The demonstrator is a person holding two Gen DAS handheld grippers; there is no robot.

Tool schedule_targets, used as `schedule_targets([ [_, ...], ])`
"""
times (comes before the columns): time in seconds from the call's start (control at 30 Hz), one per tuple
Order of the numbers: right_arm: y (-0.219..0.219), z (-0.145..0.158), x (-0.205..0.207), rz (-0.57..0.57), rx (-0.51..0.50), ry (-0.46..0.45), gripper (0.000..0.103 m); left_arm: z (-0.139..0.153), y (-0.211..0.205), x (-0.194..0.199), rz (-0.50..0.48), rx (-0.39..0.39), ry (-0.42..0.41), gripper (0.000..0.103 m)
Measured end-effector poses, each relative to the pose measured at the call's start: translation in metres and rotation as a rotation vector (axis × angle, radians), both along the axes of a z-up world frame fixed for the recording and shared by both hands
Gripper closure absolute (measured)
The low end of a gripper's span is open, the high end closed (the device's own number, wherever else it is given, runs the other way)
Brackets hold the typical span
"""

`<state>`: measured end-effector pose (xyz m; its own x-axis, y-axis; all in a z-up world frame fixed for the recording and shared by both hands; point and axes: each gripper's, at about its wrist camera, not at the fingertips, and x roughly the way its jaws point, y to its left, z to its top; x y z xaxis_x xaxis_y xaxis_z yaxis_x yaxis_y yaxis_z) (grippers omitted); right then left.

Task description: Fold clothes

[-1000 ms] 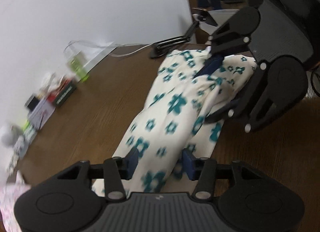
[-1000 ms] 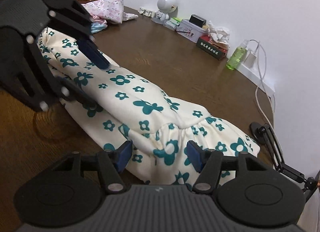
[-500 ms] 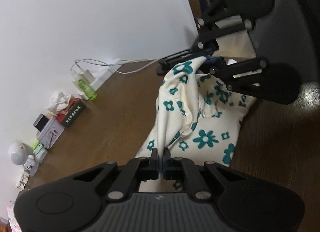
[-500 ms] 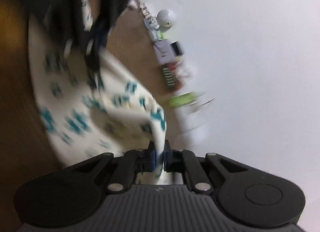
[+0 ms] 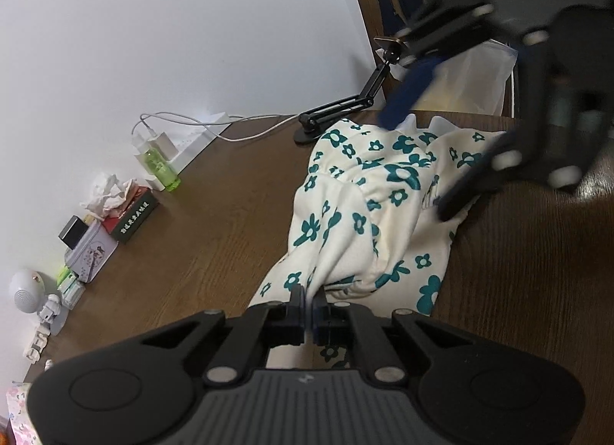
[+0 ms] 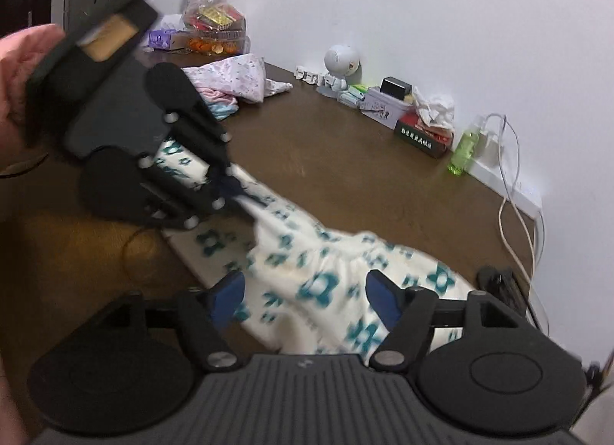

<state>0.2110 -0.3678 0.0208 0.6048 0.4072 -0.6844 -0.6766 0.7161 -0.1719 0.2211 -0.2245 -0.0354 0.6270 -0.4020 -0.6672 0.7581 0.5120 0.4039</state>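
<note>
A cream garment with teal flowers (image 5: pixel 364 214) lies bunched on the brown table (image 5: pixel 215 222). My left gripper (image 5: pixel 309 299) is shut on a pinch of its near edge, which rises into the jaws. In the right wrist view the same left gripper (image 6: pixel 230 186) grips the cloth's far end. My right gripper (image 6: pixel 305 293) hovers over the garment (image 6: pixel 307 253), its jaws opening; cloth lies below and between the blue pads (image 6: pixel 226 297) without being pressed. From the left wrist view the right gripper (image 5: pixel 426 153) is a blurred shape above the far end.
Along the wall stand a green bottle (image 5: pixel 161 166), boxes with tissue (image 5: pixel 126 210), a white round gadget (image 6: pixel 341 59) and a power strip with cable (image 5: pixel 192 138). A black holder arm (image 5: pixel 345 107) sits by a chair (image 5: pixel 387 15). Other clothes (image 6: pixel 234 76) lie piled at the table's end.
My left gripper closed on the cloth's edge and has kept hold. My right gripper had shut on the other end and lifted it; it has now let go and stands open above it.
</note>
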Motion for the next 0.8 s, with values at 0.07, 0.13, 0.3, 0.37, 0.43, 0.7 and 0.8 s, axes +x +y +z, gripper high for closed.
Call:
schedule_targets([
  [0.07, 0.009, -0.013, 0.019, 0.032, -0.041, 0.044, 0.032, 0.0, -0.001, -0.003, -0.003, 0.004, -0.002, 0.1],
  [0.13, 0.02, -0.029, 0.034, 0.069, -0.088, 0.08, 0.032, 0.0, -0.002, -0.003, -0.003, 0.005, 0.0, 0.1],
  [0.3, 0.035, -0.049, 0.044, 0.058, -0.188, 0.03, 0.096, 0.004, -0.001, -0.004, -0.013, -0.001, 0.004, 0.101],
  [0.37, 0.039, -0.045, 0.033, 0.038, -0.235, -0.082, 0.097, 0.006, 0.001, -0.005, -0.015, -0.003, -0.004, 0.101],
  [0.43, 0.047, -0.048, 0.012, 0.023, -0.366, -0.287, 0.098, 0.01, 0.001, -0.008, -0.015, -0.013, -0.013, 0.101],
  [0.7, 0.07, -0.153, -0.059, 0.14, -0.938, -0.723, 0.097, -0.004, -0.002, -0.019, -0.037, 0.03, 0.024, 0.101],
  [0.8, 0.064, -0.151, -0.066, 0.117, -0.886, -0.663, 0.097, -0.004, 0.001, -0.022, -0.038, 0.021, 0.034, 0.1],
])
